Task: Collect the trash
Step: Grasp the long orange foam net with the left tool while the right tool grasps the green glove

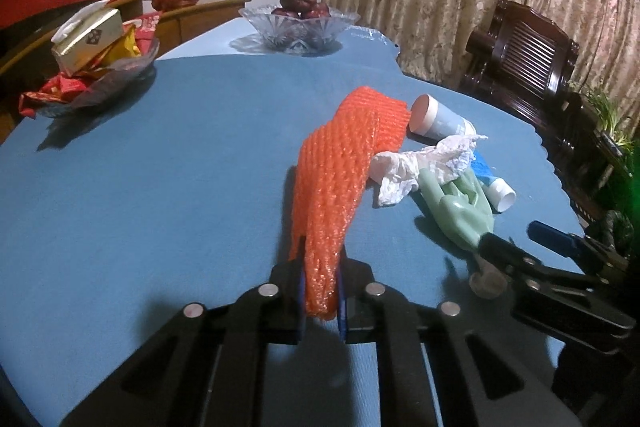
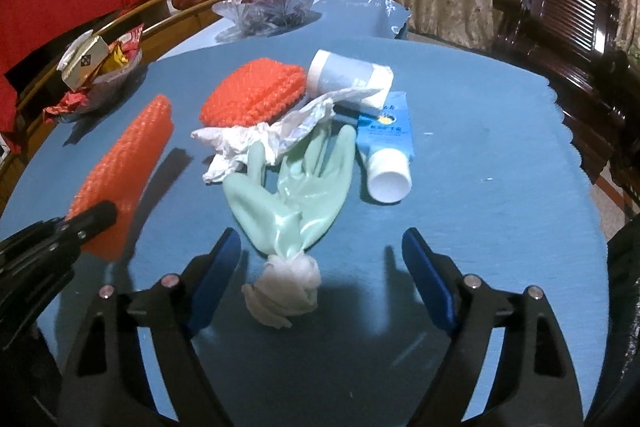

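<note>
Worktop [image 2: 500,155]: we see blue cloth, with the trash heaped at frame centre.
Foam net [image 1: 332,187]: long axis runs away from us; the left gripper [image 1: 322,301] has its fingers pinching the near end.
Green glove [image 2: 296,195]: it lies centre frame, cuff knot toward us, directly ahead between the right gripper [image 2: 322,263] fingers, which are spread wide; we judge the right hand nearer.
Tissue [image 2: 256,143]: crumpled just beyond the glove.

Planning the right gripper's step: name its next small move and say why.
Probably ease the right gripper forward and shut it on the green glove. Its jaws stand open either side of the glove's knotted cuff, while the left gripper already holds the orange foam net.
</note>
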A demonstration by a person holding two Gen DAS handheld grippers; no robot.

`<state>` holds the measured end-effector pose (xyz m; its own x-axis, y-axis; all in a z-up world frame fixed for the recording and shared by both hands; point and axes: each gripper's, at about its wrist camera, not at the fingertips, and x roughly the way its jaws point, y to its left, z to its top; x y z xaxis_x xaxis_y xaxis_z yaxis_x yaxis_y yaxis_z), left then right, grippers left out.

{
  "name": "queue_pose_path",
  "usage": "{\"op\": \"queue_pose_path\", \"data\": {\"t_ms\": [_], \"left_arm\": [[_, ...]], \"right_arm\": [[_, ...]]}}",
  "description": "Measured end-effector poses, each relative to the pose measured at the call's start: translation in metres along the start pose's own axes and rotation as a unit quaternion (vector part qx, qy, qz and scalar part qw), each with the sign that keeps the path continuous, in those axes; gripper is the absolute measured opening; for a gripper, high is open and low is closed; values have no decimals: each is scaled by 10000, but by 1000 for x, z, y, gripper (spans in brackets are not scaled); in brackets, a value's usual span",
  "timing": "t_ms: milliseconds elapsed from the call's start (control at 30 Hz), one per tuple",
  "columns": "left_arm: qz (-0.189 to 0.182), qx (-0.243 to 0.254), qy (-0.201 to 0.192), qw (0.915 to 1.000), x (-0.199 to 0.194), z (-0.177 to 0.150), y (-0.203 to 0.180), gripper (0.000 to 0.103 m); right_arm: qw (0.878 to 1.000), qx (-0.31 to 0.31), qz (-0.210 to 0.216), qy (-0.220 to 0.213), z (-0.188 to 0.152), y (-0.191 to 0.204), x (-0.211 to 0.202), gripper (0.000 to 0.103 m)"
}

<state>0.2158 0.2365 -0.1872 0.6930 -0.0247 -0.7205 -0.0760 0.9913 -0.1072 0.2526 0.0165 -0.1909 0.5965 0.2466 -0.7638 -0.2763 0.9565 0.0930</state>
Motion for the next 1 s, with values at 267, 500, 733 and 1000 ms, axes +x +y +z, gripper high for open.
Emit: {"op": "queue_pose_path", "data": {"t_ms": [267, 500, 733, 1000], "left_arm": [[48, 61, -16, 10000, -5, -3, 2, 11], [74, 63, -11, 10000, -8, -6, 3, 11], [65, 72, -12, 10000, -11, -7, 1, 11], [59, 100, -24, 9999, -18, -8, -4, 11]], "right_arm": [[9997, -93, -68, 225, 0, 12, 17, 66], [9987, -327, -243, 292, 2, 21, 25, 56], [9986, -377, -163, 324, 5, 24, 24, 27], [9996, -204, 44, 202, 6, 15, 3, 19]]}}
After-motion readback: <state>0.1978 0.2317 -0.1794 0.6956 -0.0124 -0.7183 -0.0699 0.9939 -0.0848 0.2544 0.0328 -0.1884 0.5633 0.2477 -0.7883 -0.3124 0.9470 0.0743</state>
